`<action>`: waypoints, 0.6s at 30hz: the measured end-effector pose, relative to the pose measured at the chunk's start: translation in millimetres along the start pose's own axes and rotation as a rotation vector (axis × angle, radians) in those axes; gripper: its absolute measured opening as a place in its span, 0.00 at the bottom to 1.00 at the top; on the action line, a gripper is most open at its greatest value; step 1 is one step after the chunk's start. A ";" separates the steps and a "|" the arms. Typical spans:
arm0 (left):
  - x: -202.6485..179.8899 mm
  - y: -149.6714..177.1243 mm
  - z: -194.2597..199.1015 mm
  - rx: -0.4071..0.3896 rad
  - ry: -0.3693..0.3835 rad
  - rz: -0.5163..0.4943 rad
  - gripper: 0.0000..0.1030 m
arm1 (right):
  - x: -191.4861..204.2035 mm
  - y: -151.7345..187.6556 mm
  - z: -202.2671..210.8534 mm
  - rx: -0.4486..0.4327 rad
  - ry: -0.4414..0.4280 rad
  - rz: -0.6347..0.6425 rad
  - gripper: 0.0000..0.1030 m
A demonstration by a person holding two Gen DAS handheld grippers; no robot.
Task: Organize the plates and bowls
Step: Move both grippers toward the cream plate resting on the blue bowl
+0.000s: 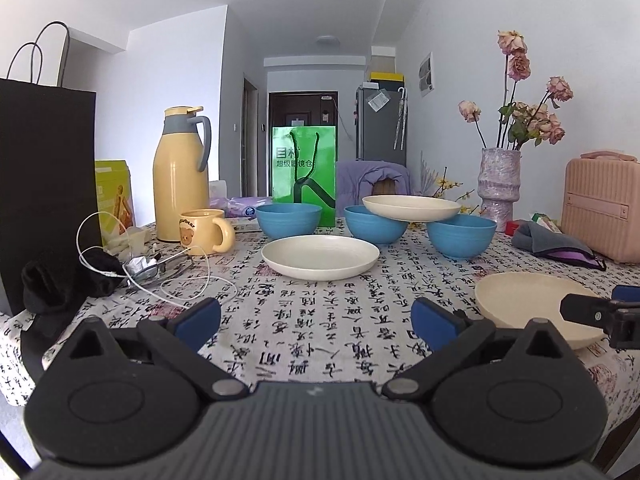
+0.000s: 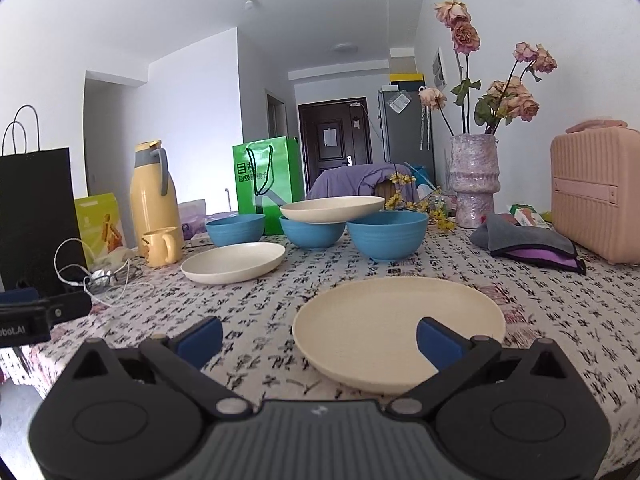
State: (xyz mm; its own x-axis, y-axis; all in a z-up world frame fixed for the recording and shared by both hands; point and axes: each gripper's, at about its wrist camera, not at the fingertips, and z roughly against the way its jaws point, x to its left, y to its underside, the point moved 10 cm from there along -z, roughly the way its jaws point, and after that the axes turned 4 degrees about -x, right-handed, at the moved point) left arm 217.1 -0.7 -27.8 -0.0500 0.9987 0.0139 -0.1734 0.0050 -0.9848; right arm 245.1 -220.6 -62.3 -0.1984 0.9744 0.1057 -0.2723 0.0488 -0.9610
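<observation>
Three blue bowls stand in a row at the back: left (image 1: 289, 220) (image 2: 235, 230), middle (image 1: 374, 228) (image 2: 312, 234), right (image 1: 460, 236) (image 2: 387, 238). A cream plate (image 1: 412, 207) (image 2: 332, 208) rests across the middle and right bowls. A second cream plate (image 1: 320, 257) (image 2: 234, 262) lies in front of the left bowl. A third cream plate (image 1: 524, 304) (image 2: 380, 320) lies near the front right. My left gripper (image 1: 316, 320) is open and empty above the tablecloth. My right gripper (image 2: 320, 338) is open and empty, its right finger over the near plate's rim.
A yellow thermos (image 1: 182, 176), yellow mug (image 1: 202, 232), black bag (image 1: 48, 184) and white cable (image 1: 160, 280) crowd the left. A green bag (image 1: 304, 168) stands behind the bowls. A vase of roses (image 1: 500, 184), pink case (image 1: 600, 212) and folded cloths (image 1: 552, 244) sit at right.
</observation>
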 end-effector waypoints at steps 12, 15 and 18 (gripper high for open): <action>-1.9 -21.2 -53.1 0.011 0.019 -0.008 1.00 | -3.2 -24.0 -53.2 0.003 0.011 -0.003 1.00; -3.1 -25.4 -65.1 0.014 0.026 -0.012 1.00 | -4.3 -28.6 -64.6 0.014 0.020 0.002 1.00; -4.1 -29.4 -77.3 0.015 0.030 -0.016 1.00 | -5.6 -33.1 -76.7 0.029 0.020 0.002 1.00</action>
State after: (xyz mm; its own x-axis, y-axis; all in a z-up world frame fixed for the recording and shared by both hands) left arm 298.4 -1.0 -12.3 -0.0179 0.9995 0.0248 -0.1885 0.0210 -0.9819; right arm 327.5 -210.9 -50.7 -0.1802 0.9788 0.0979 -0.2993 0.0402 -0.9533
